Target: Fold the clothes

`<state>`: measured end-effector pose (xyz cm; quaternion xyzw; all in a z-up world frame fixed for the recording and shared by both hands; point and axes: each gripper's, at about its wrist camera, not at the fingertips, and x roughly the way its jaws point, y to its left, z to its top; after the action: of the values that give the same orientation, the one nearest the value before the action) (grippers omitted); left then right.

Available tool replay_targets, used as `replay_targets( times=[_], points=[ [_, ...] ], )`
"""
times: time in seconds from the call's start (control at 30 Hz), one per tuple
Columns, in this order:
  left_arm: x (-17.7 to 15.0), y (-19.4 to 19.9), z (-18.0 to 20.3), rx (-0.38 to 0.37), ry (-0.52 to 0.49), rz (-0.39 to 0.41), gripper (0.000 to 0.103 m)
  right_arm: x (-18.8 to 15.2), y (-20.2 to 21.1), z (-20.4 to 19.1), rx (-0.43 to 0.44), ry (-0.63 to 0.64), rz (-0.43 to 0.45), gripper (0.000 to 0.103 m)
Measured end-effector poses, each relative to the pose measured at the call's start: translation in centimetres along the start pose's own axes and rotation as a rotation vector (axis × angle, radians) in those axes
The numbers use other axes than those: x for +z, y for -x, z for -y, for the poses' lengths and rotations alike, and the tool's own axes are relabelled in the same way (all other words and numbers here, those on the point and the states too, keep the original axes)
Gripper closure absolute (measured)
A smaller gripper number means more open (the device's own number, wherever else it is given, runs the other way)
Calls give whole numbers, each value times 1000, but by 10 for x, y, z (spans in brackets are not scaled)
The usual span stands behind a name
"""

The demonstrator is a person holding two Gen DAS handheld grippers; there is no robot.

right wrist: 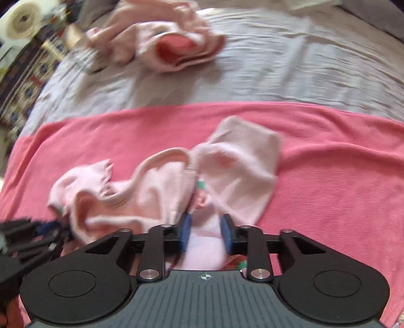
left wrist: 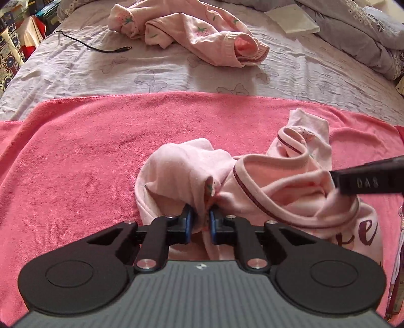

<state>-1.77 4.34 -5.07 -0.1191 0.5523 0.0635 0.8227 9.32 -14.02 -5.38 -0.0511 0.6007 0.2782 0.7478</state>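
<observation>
Left wrist view: the left gripper (left wrist: 201, 220) has its blue pads (left wrist: 188, 222) pressed onto a fold of the pale pink top (left wrist: 176, 176), which lies crumpled on a bright pink towel (left wrist: 75, 156) spread over the near part of the bed sheet (left wrist: 176, 73). The top's ribbed neckline curls rightward from the pinch, and dark red lettering shows on its near right part. From the right edge the right gripper (left wrist: 338, 181) reaches in, its black finger touching the bunched fabric; its jaw state cannot be told from here. Far across the sheet lies a second pink garment (left wrist: 202, 35) with strawberry prints, crumpled, well apart from the towel. A black cable (left wrist: 101, 48) rests on the sheet to its left, and a white folded cloth (left wrist: 293, 20) sits at the far right beside a grey quilt (left wrist: 366, 27).

Right wrist view, blurred: the right gripper (right wrist: 206, 233) straddles a band of the pale pink top (right wrist: 240, 161), its pads parted with cloth between them, and whether they grip cannot be told. One sleeve stretches far right over the towel (right wrist: 328, 176). The left gripper (right wrist: 48, 230) shows at the near left edge, touching the top. The second garment (right wrist: 164, 45) lies far left on the sheet (right wrist: 277, 63).
</observation>
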Motion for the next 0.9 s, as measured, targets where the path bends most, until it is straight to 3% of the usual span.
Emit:
replay_targets(
  times=[0.1, 0.13, 0.2, 0.37, 0.5, 0.57, 0.63, 0.67, 0.7, 0.8, 0.9],
  points=[
    [-4, -4, -12, -66, 22, -8, 85, -13, 32, -31, 203, 198, 31, 82],
    [-5, -7, -14, -80, 28, -16, 80, -12, 38, -28, 211, 188, 44, 80],
    [-5, -13, -16, -106, 33, -38, 50, -9, 51, -23, 226, 166, 71, 68],
    [-2, -24, -10, -130, 4, -45, 33, 20, 43, 3, 22, 154, 128, 66],
    [-6, -28, -2, -107, -46, -25, 26, 32, 7, 10, -52, 192, 60, 51],
    [-9, -27, 0, -97, -70, -2, 26, 30, -9, 8, -47, 204, 10, 51],
    [-13, -26, 2, -88, -94, 21, 30, 25, -12, 4, -9, 200, -4, 61],
    [-15, -25, 3, -83, -106, 32, 36, 22, -10, 1, 16, 195, 2, 76],
    [-17, -25, 4, -78, -119, 44, 44, 18, -4, -2, 35, 192, 15, 84],
    [-21, -19, -1, -45, -129, 68, 70, 9, 20, -5, 72, 177, 63, 90],
    [-21, -13, -14, -101, -64, 75, 75, 2, 45, -2, 110, 141, 96, 93]
  ],
)
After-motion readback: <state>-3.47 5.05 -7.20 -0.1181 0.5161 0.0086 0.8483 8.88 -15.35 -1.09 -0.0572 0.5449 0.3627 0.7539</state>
